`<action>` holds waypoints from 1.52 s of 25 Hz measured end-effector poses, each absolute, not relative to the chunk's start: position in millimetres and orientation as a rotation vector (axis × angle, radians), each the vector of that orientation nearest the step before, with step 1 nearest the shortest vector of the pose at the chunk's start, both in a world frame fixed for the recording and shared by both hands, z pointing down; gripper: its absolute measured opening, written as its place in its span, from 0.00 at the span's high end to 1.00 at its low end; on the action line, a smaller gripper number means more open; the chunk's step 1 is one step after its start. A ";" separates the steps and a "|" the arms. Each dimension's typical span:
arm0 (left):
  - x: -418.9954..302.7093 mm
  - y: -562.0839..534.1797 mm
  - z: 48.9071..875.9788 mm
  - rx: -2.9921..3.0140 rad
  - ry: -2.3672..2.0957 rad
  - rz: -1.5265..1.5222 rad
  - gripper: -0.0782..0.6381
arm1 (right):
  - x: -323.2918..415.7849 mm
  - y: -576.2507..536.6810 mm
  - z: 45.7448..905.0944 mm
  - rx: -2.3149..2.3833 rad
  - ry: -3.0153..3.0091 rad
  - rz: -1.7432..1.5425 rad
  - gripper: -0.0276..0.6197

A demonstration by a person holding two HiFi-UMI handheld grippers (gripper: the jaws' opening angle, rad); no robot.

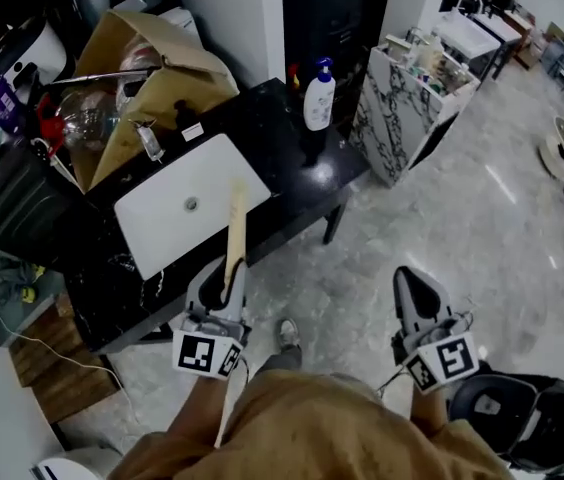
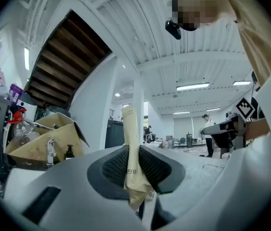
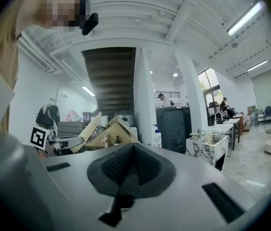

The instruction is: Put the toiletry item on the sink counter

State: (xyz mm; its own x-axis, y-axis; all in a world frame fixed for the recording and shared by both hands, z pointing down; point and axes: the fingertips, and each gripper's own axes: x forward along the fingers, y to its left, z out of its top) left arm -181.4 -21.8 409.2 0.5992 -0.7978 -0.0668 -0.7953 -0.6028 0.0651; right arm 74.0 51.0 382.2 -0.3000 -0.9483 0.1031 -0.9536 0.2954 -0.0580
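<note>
A flat beige toiletry tube sticks forward out of my left gripper, whose jaws are shut on its lower end. In the left gripper view the tube stands upright between the dark ribbed pads. Its tip reaches over the near edge of the white basin set in the black sink counter. My right gripper hangs over the marble floor to the right, shut with nothing in it; the right gripper view shows its pads meeting.
An open cardboard box of clutter lies on the counter's left end. A white pump bottle stands on its right end, with a small dark bottle by the box. A marble-patterned cabinet stands beyond, and black bags sit left.
</note>
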 end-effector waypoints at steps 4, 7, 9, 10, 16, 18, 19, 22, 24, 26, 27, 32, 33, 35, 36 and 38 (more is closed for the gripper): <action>-169.0 -82.8 413.4 2.808 -1.292 -0.143 0.80 | 72.0 2.8 382.6 1.871 -2.452 0.190 0.95; -156.6 -104.4 421.0 2.802 -1.221 -0.146 0.80 | 81.3 -16.5 386.2 1.900 -2.411 0.209 0.95; -148.2 -115.0 428.0 2.792 -1.183 -0.129 0.80 | 89.6 -29.0 385.7 1.921 -2.400 0.211 0.95; -144.2 -119.6 430.4 2.787 -1.170 -0.120 0.80 | 93.5 -35.5 384.6 1.927 -2.400 0.209 0.95; -121.4 -144.8 431.5 2.785 -1.166 -0.081 0.80 | 112.3 -82.5 382.5 1.909 -2.455 0.201 0.95; -113.5 -155.2 429.1 2.782 -1.198 -0.080 0.80 | 117.8 -101.6 382.5 1.878 -2.497 0.198 0.95; -109.1 -161.1 426.8 2.775 -1.219 -0.082 0.80 | 121.3 -112.6 381.9 1.859 -2.518 0.200 0.95; -93.3 -173.7 417.8 2.764 -1.275 -0.088 0.80 | 134.4 -142.6 377.3 1.800 -2.579 0.189 0.95; -82.9 -183.5 415.0 2.772 -1.309 -0.084 0.80 | 144.3 -161.2 375.1 1.774 -2.619 0.174 0.95; -77.4 -193.6 414.8 2.753 -1.355 -0.083 0.80 | 150.7 -177.1 374.7 1.741 -2.654 0.171 0.95; -75.4 -197.2 415.3 2.740 -1.377 -0.078 0.80 | 153.2 -183.2 375.2 1.721 -2.667 0.173 0.95; -58.4 -211.2 418.8 2.709 -1.440 -0.046 0.80 | 170.3 -209.7 380.6 1.658 -2.710 0.190 0.95; -55.0 -213.4 420.1 2.704 -1.447 -0.040 0.80 | 172.8 -213.4 381.6 1.647 -2.716 0.193 0.95; -48.7 -217.4 423.0 2.695 -1.460 -0.029 0.80 | 176.8 -218.8 384.4 1.626 -2.726 0.200 0.95; -45.6 -219.2 424.3 2.691 -1.466 -0.027 0.80 | 178.7 -220.8 386.5 1.616 -2.731 0.204 0.95; -40.9 -222.8 427.2 2.686 -1.476 -0.024 0.80 | 182.0 -224.5 392.0 1.600 -2.735 0.215 0.95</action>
